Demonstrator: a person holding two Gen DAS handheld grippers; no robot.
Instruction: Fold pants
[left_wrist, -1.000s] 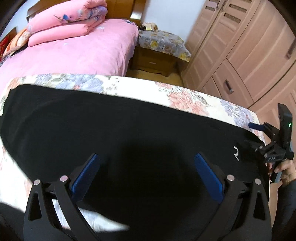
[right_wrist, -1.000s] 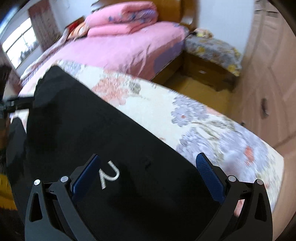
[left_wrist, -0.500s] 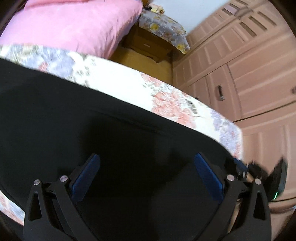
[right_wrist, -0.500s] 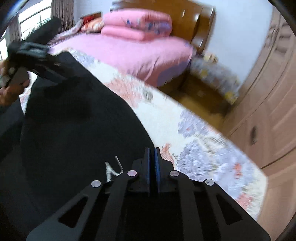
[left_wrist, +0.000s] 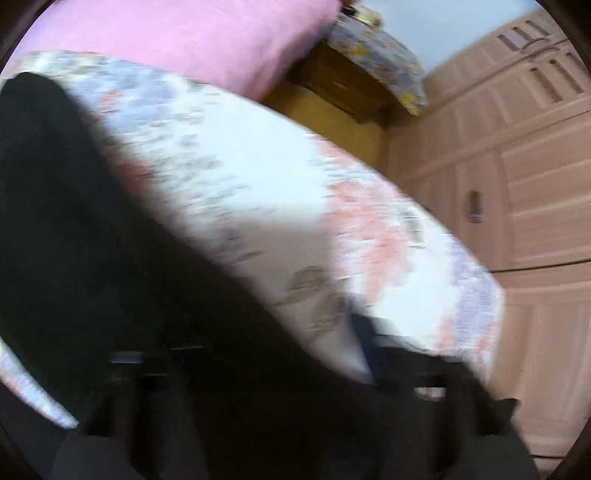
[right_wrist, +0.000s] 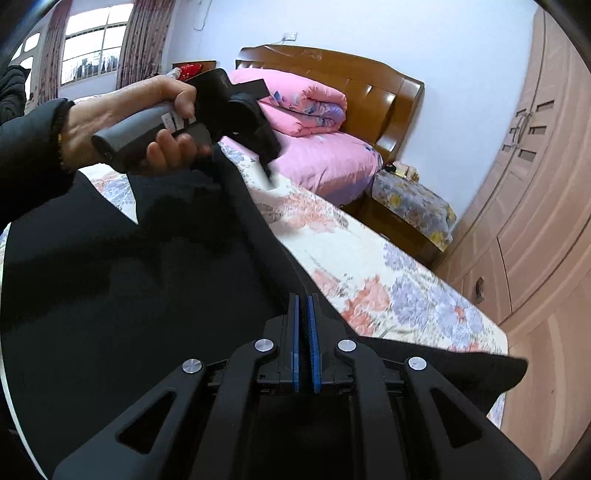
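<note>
Right wrist view shows my right hand-held gripper (right_wrist: 305, 343) pinched tight on the near edge of the black pants (right_wrist: 129, 295), its 2 blue pads pressed together with cloth between them. The pants lie spread over the floral-covered surface (right_wrist: 369, 266), on the side of it away from the pink bed (right_wrist: 325, 162), with 1 corner hanging past its near right edge. My left hand (right_wrist: 122, 122) carries the left hand-held gripper (right_wrist: 267, 168) above the far edge of the pants, just short of the bed; its jaws are closing, and from here I cannot tell whether cloth is between them. Left wrist view is badly blurred: dark cloth (left_wrist: 110, 258) fills the lower left, and the fingers cannot be made out. I judge the step in hand to be lifting 1 edge to fold the pants over. To do it well I should make sure both grips hold cloth, keep the lifted edge taut between them, raise them together, and lay that edge square on the opposite one without bunching. Counted: 1 pair of pants, 2 hand-held grippers, 1 nightstand (right_wrist: 410, 206) beside the bed, 1 folded pink quilt (right_wrist: 306, 107) on the bed.
</note>
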